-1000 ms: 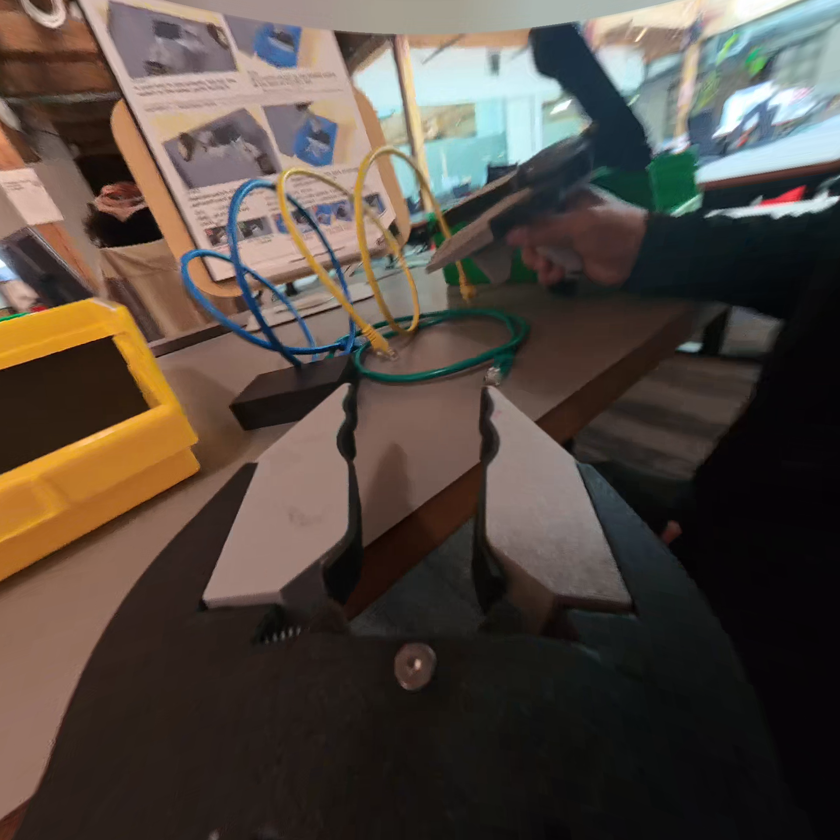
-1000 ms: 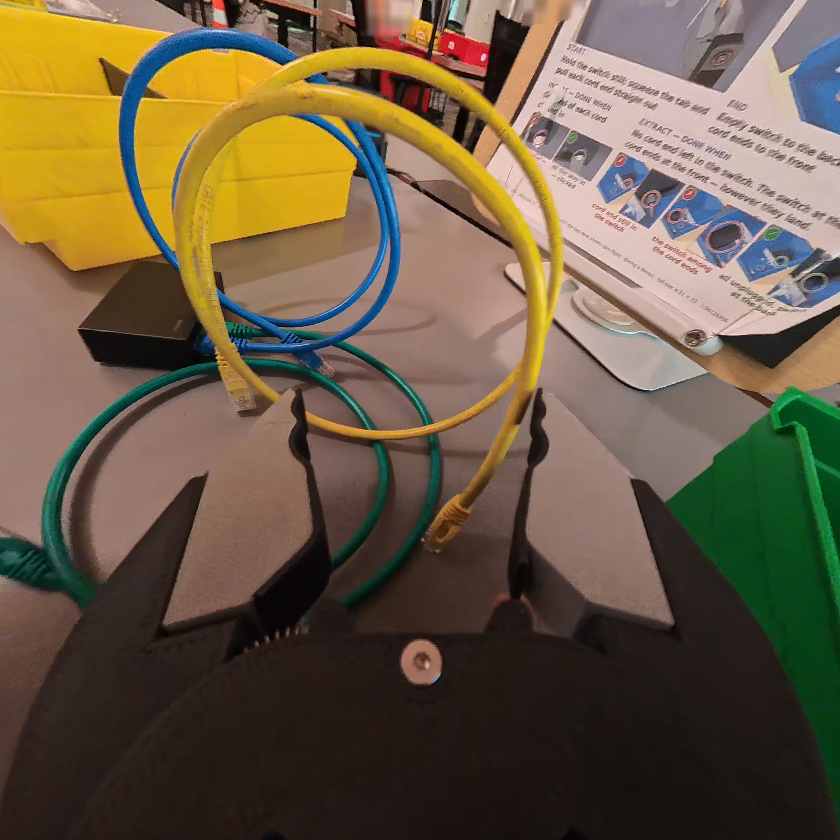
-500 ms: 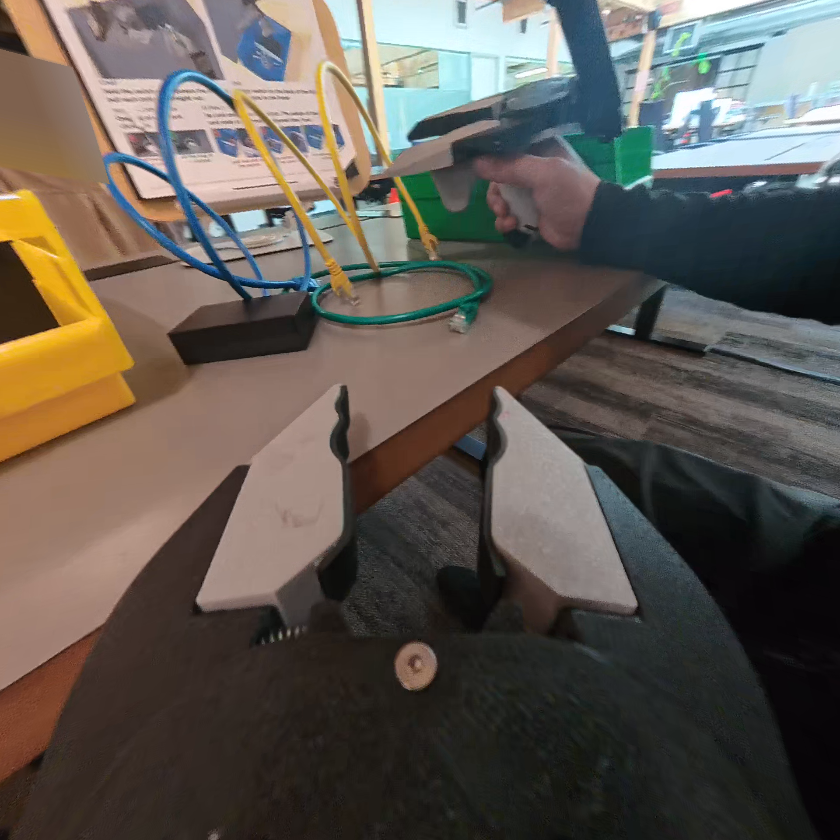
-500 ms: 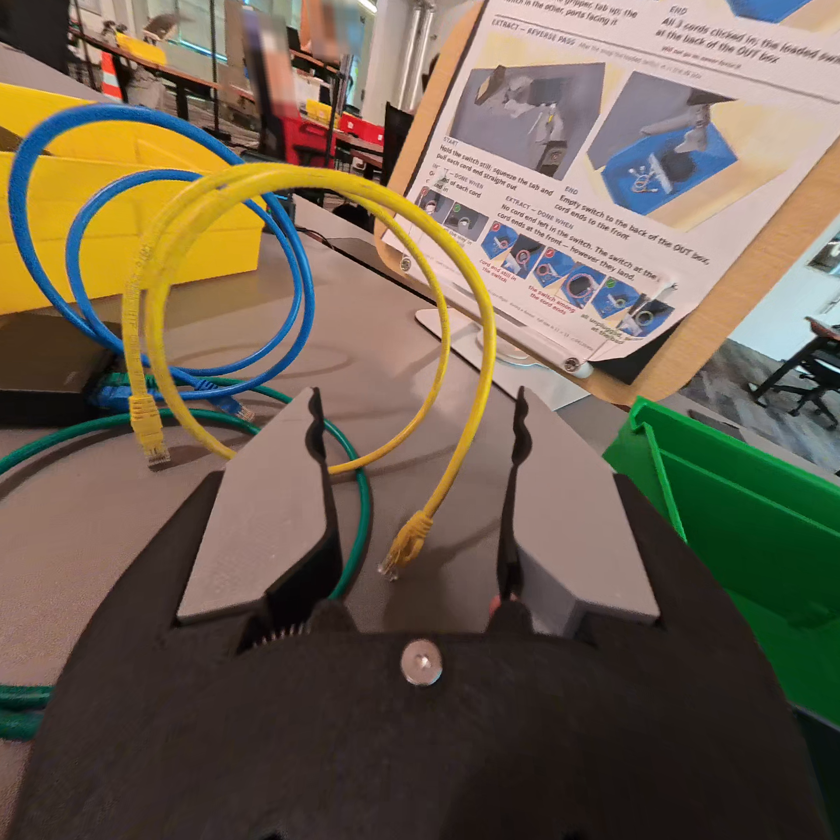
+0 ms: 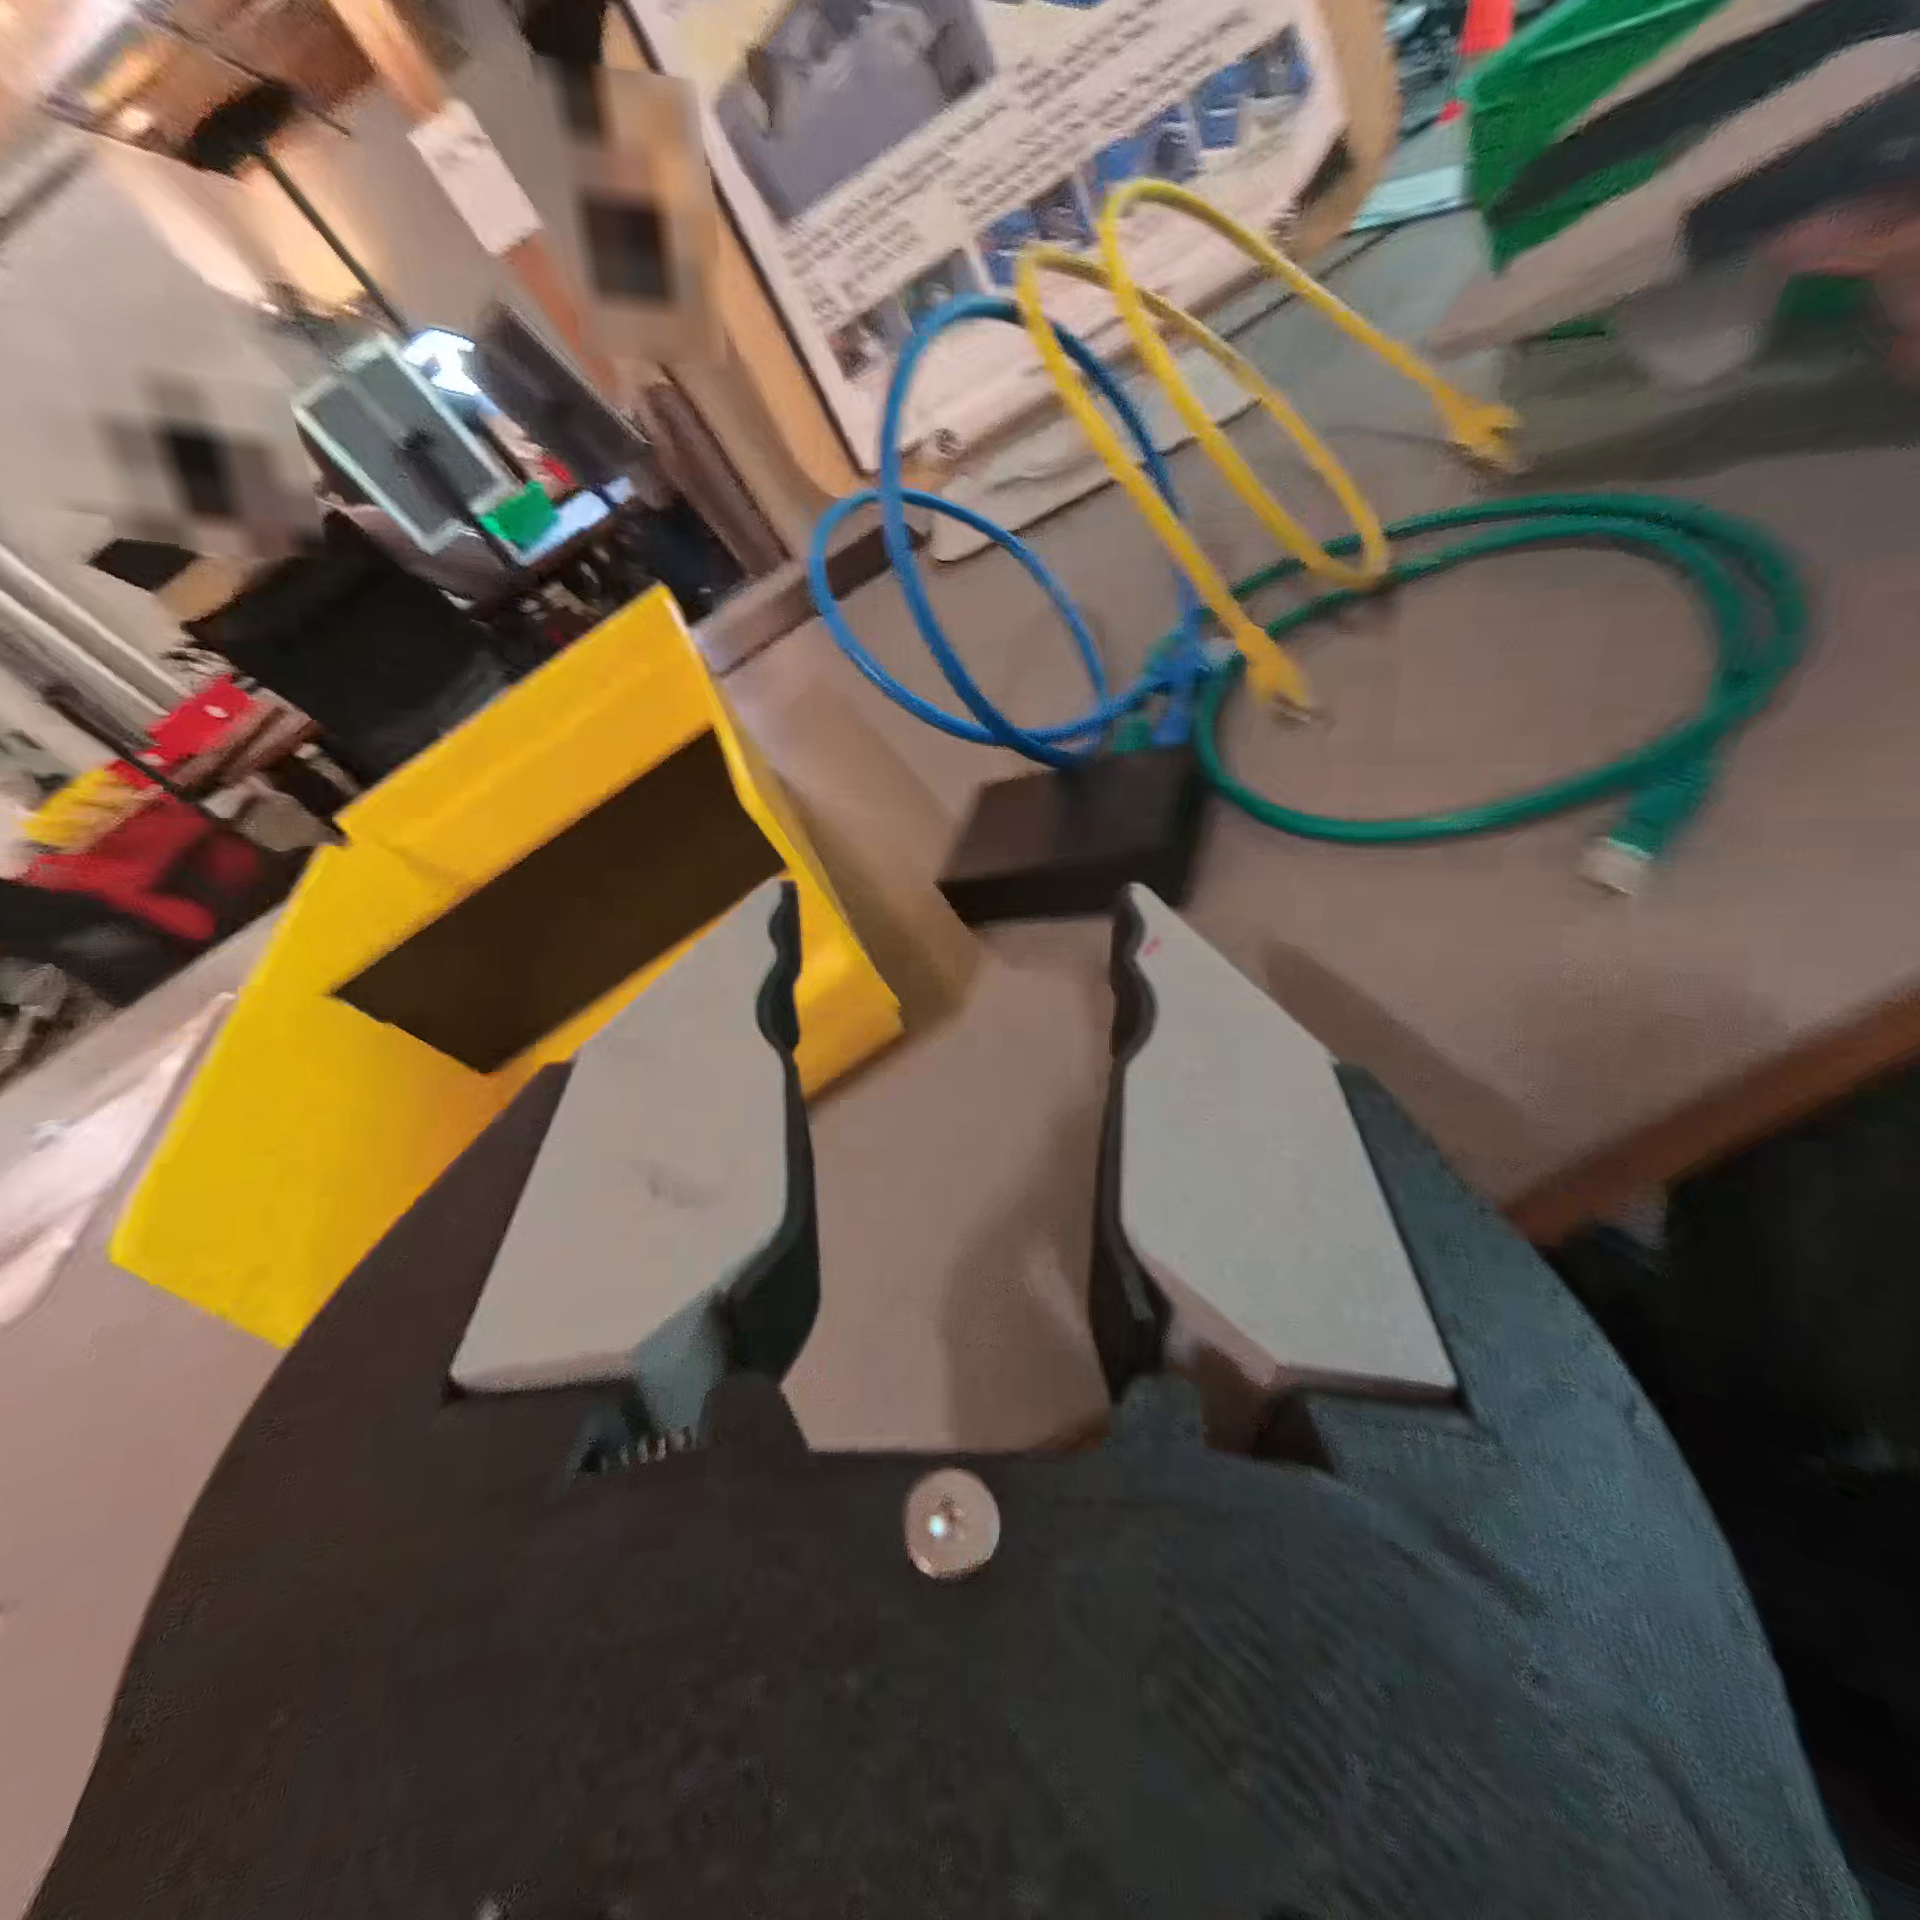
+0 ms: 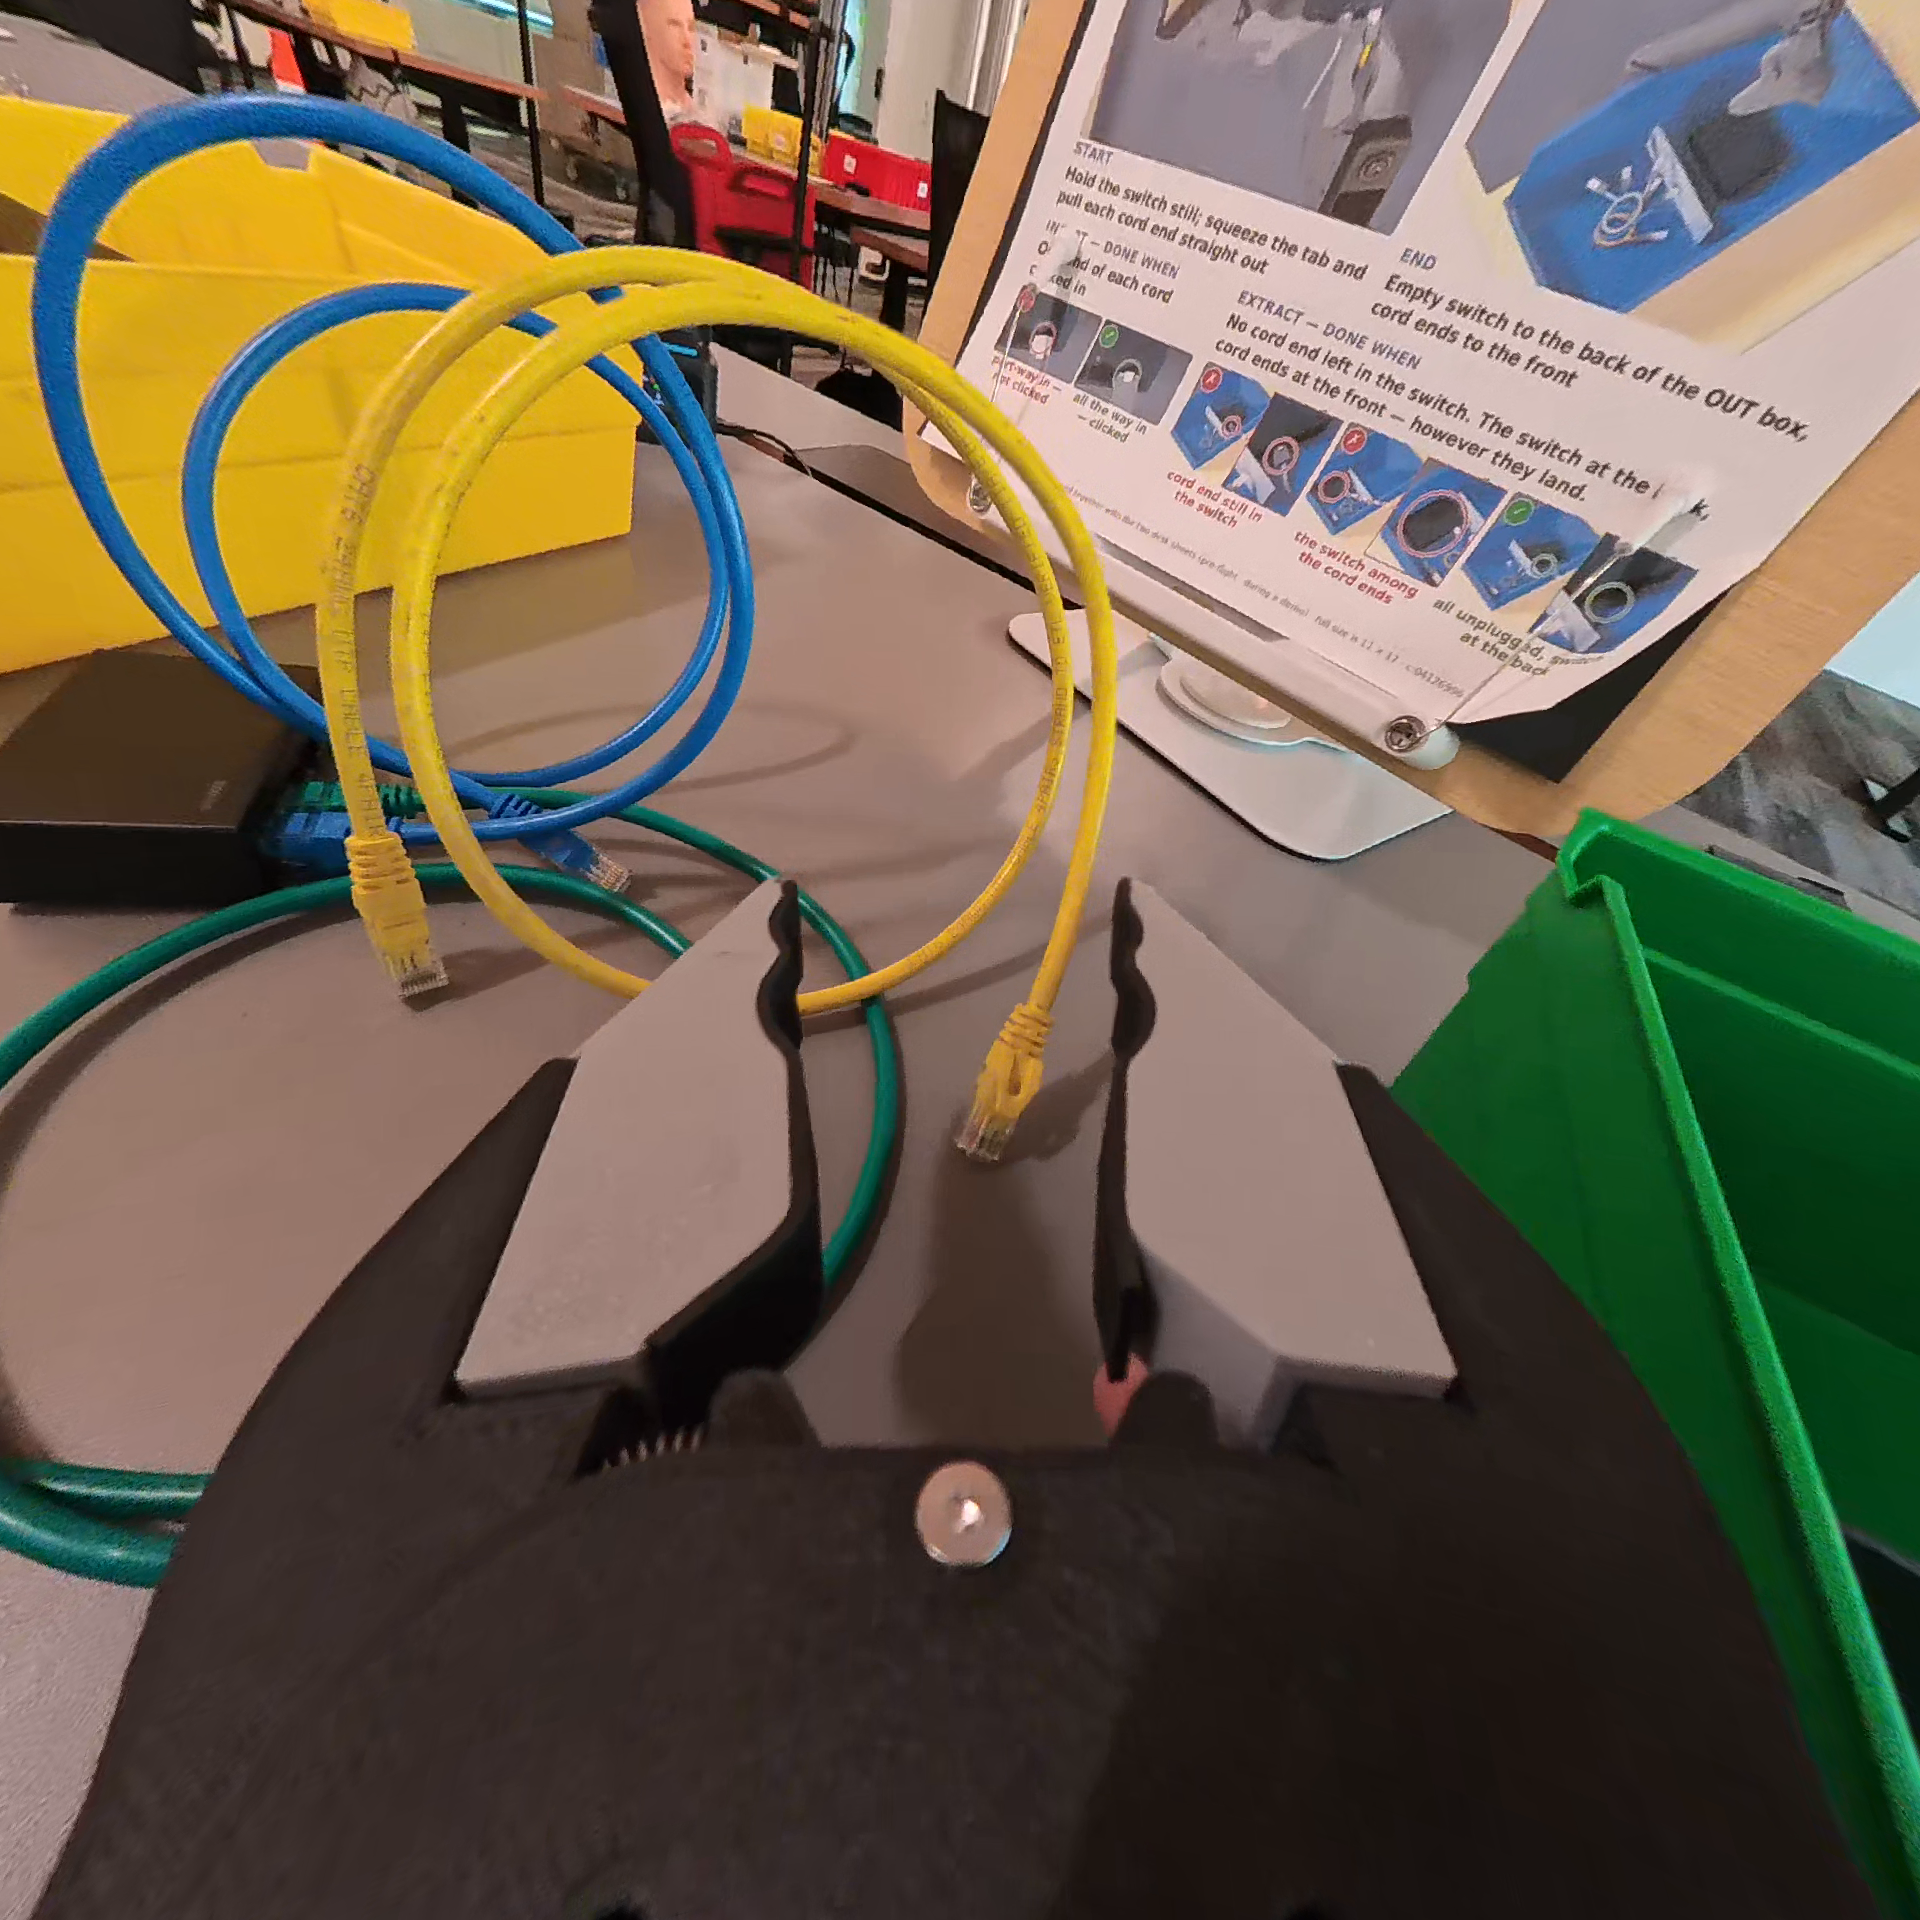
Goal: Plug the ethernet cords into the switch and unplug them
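Since a second earlier I had swung my left gripper (image 5: pixel 951 977) back over the table (image 5: pixel 1455 987), so it pointed at the switch (image 5: pixel 1081 831) and the yellow bin (image 5: pixel 499 997) instead of past the table edge, and I had drawn my right gripper (image 6: pixel 951 982) back so the loose yellow plug (image 6: pixel 1003 1086) sat between its fingers rather than beside the right one.

Both grippers stood partly open and held nothing. The black switch lay near the yellow bin with one blue plug (image 6: pixel 307 831) and one green plug (image 6: pixel 343 798) seated in it. The blue cord (image 6: pixel 717 540) looped upward, its other end (image 6: pixel 577 857) lying loose on the table. The green cord (image 6: pixel 883 1070) lay coiled flat, its free plug (image 5: pixel 1636 842) well apart from the switch. The yellow cord (image 6: pixel 1091 665) arched over both, with neither end plugged in: one plug (image 6: pixel 395 925) hung just beside the switch, the other between my right fingers. A green bin (image 6: pixel 1662 1195) sat at my right and an instruction board (image 6: pixel 1455 312) stood behind.

My worry was the springy yellow loop: closing on the hanging plug off-centre could have twisted it or let it spring away. The light switch could also have slid if I pushed a plug in without my left gripper bracing it, and the crossed loops could have snagged.
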Demonstrator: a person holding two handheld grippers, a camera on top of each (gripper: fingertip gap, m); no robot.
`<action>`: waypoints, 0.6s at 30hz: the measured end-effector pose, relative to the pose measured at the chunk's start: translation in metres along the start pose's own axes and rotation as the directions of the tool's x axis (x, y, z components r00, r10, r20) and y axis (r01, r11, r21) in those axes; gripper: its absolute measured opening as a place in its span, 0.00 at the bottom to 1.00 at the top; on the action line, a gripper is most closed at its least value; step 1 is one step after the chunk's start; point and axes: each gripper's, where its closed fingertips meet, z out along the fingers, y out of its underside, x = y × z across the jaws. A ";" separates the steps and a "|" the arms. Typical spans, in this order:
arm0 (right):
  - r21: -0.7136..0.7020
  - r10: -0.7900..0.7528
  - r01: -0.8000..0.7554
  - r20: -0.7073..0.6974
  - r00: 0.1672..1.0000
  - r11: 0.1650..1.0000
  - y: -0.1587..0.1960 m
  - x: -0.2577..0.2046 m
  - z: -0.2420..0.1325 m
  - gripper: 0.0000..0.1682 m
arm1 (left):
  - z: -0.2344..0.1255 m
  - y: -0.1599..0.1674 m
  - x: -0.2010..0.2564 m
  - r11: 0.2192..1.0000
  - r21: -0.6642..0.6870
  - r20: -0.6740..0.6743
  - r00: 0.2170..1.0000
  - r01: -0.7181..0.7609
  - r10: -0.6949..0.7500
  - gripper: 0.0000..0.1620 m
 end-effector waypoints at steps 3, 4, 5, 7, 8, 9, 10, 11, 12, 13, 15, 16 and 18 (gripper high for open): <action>0.011 0.021 -0.021 -0.004 1.000 1.000 -0.001 0.003 -0.002 0.35 | 0.036 0.000 -0.013 0.996 -0.088 -0.002 1.000 -0.017 0.017 0.39; 0.017 0.033 -0.033 -0.010 0.999 0.999 -0.001 0.005 -0.004 0.35 | 0.046 0.002 -0.017 0.993 -0.119 -0.001 1.000 -0.008 0.008 0.41; 0.022 0.046 -0.046 -0.013 0.999 0.999 -0.001 0.007 -0.005 0.35 | 0.054 0.005 -0.023 0.990 -0.139 0.007 1.000 0.007 -0.006 0.42; 0.031 0.074 -0.074 -0.011 0.997 0.997 -0.002 0.009 -0.007 0.34 | 0.069 0.015 -0.029 0.982 -0.185 -0.005 0.999 0.035 -0.037 0.41; 0.034 0.086 -0.085 -0.004 0.996 0.996 -0.002 0.010 -0.008 0.34 | 0.075 0.023 -0.035 0.975 -0.216 0.003 0.999 0.043 -0.043 0.40; 0.032 0.094 -0.094 0.004 0.996 0.995 -0.001 0.009 -0.008 0.34 | 0.081 0.031 -0.044 0.970 -0.242 0.019 0.999 0.041 -0.037 0.43; 0.022 0.099 -0.099 0.015 0.995 0.995 0.000 0.009 -0.006 0.34 | 0.087 0.039 -0.054 0.965 -0.261 0.039 0.999 0.035 -0.025 0.46; 0.006 0.101 -0.102 0.029 0.994 0.995 0.002 0.007 -0.004 0.34 | 0.092 0.047 -0.064 0.960 -0.278 0.055 0.998 0.035 -0.021 0.48; -0.010 0.101 -0.101 0.045 0.994 0.995 0.003 0.005 -0.003 0.34 | 0.096 0.052 -0.068 0.959 -0.277 0.038 0.998 0.050 -0.041 0.51; -0.020 0.096 -0.095 0.061 0.993 0.995 0.004 0.002 -0.001 0.34 | 0.099 0.054 -0.071 0.960 -0.266 0.013 0.996 0.092 -0.092 0.54; -0.029 0.085 -0.083 0.069 0.994 0.996 0.005 -0.001 0.000 0.33 | 0.104 0.059 -0.083 0.949 -0.266 0.004 0.985 0.169 -0.174 0.61; -0.029 0.080 -0.078 0.071 0.994 0.997 0.005 -0.002 0.000 0.33 | 0.107 0.063 -0.091 0.945 -0.270 0.013 0.982 0.186 -0.190 0.60; -0.029 0.073 -0.071 0.077 0.994 0.997 0.005 -0.004 0.000 0.33 | 0.113 0.072 -0.108 0.944 -0.262 0.058 0.980 0.201 -0.192 0.57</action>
